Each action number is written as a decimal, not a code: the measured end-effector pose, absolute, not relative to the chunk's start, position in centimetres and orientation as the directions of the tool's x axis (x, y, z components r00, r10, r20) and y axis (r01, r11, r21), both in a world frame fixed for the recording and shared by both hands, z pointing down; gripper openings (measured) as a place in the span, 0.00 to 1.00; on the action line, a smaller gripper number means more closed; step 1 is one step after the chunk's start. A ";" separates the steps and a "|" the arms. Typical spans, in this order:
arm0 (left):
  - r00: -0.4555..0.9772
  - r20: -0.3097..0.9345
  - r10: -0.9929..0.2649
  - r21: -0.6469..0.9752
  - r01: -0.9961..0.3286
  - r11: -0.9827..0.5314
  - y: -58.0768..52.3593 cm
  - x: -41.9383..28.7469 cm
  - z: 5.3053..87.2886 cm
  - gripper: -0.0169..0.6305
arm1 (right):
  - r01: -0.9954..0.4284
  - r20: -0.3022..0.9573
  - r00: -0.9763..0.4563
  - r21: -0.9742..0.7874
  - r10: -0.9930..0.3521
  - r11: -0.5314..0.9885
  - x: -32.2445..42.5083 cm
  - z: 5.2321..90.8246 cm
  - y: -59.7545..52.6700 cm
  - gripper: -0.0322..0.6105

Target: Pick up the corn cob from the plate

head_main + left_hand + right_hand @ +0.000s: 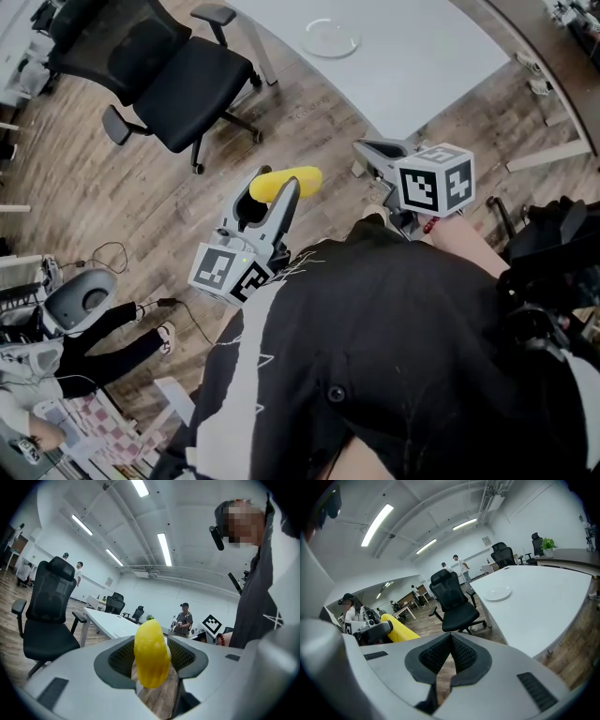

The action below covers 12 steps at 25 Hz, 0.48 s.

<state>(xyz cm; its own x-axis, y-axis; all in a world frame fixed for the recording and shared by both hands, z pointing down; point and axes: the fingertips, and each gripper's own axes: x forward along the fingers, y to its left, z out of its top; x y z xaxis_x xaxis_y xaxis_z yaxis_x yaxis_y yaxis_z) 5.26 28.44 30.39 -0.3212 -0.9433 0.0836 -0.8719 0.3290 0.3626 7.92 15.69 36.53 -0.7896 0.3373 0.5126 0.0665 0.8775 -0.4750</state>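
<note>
My left gripper (274, 194) is shut on a yellow corn cob (286, 182), held level above the wooden floor. In the left gripper view the corn cob (151, 653) stands between the two black pads, end toward the camera. My right gripper (367, 150) is near the white table's edge, its jaws shut with nothing between them (449, 657). The right gripper view shows the corn cob (396, 627) at the left, in the left gripper. A clear glass plate (330, 37) lies bare on the white table (422, 56); the plate (497, 593) also shows in the right gripper view.
A black office chair (178, 80) stands on the wooden floor left of the table. The person's dark jacket (394, 356) fills the lower part of the head view. Cables and grey equipment (80, 295) lie at the lower left. Other people and desks are far off.
</note>
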 end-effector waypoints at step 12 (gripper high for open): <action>-0.315 0.093 -0.945 0.337 -0.883 0.328 22.9 3.3 31.0 0.36 | 0.099 0.524 -0.788 -0.412 0.325 0.906 6.9 36.7 9.5 0.07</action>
<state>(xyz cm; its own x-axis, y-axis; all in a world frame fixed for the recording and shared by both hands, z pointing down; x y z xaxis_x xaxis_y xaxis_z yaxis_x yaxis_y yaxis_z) 3.29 22.88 31.03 -0.3150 -0.9445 0.0934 -0.8826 0.3276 0.3370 6.93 9.53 36.68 -0.7876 0.3245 0.5238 0.0988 0.9056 -0.4125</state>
